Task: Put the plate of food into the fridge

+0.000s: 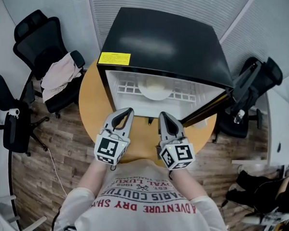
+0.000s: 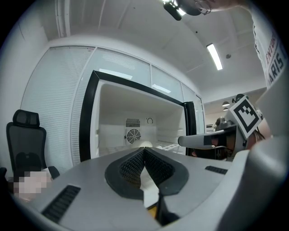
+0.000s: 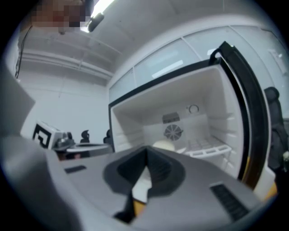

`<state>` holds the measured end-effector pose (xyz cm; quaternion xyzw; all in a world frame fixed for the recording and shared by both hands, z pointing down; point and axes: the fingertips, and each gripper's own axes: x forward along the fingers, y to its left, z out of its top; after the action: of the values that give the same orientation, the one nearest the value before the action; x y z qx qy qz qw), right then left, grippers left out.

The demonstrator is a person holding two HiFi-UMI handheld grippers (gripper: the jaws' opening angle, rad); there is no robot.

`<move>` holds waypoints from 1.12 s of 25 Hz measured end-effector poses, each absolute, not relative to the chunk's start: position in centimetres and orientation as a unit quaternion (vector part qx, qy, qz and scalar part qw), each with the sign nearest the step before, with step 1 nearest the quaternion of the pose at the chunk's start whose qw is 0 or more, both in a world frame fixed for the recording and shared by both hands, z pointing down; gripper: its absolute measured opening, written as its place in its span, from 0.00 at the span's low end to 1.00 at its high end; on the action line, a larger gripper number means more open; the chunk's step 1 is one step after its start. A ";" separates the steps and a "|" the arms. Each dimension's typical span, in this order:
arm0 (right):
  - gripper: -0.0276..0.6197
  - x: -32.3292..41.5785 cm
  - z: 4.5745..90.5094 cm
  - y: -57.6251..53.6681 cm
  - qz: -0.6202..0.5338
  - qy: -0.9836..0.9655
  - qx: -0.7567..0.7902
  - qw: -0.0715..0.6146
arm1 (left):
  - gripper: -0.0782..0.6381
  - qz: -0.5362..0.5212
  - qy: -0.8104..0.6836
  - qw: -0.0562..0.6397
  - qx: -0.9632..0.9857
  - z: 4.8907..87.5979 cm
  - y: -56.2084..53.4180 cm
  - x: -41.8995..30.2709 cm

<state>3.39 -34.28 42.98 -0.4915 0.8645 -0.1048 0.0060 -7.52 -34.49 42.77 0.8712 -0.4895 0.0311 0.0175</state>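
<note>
A black mini fridge (image 1: 163, 41) stands on a round wooden table (image 1: 89, 105), its door (image 1: 207, 111) swung open to the right. A white plate (image 1: 155, 87) with pale food rests on the fridge's wire shelf (image 1: 184, 96). Both grippers hover side by side over the table just in front of the opening, pointing at it. My left gripper (image 1: 127, 111) is shut with nothing in it, and so is my right gripper (image 1: 164, 116). In the left gripper view the jaws of the left gripper (image 2: 144, 151) meet at the tip. In the right gripper view the food (image 3: 165, 145) shows just beyond the shut right gripper (image 3: 145, 159).
A black office chair (image 1: 46, 49) with a light cloth draped on it stands left of the table. Another black chair (image 1: 252, 89) stands on the right, behind the open door. The floor is wood planks, with a cable (image 1: 55, 166) at the lower left.
</note>
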 end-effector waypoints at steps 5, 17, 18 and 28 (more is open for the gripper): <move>0.09 3.9 43.5 -34.5 -0.097 0.863 -0.495 -0.016 | 0.16 0.037 -0.489 0.007 0.872 42.4 -34.4 -7.4; 0.09 4.1 43.3 -34.7 -0.069 0.866 -0.494 -0.030 | 0.15 0.045 -0.491 -0.003 0.870 42.2 -34.7 -6.9; 0.09 4.1 43.4 -34.8 -0.070 0.866 -0.495 -0.030 | 0.16 0.046 -0.490 -0.002 0.870 42.3 -34.8 -6.9; 0.09 4.0 43.9 -35.4 -0.091 0.867 -0.489 -0.029 | 0.16 0.046 -0.492 0.004 0.869 42.7 -35.0 -7.4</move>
<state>4.03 -35.39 43.92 -0.4889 0.8671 -0.0914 -0.0288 -7.37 -34.98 42.66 0.8693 -0.4921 0.0461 0.0039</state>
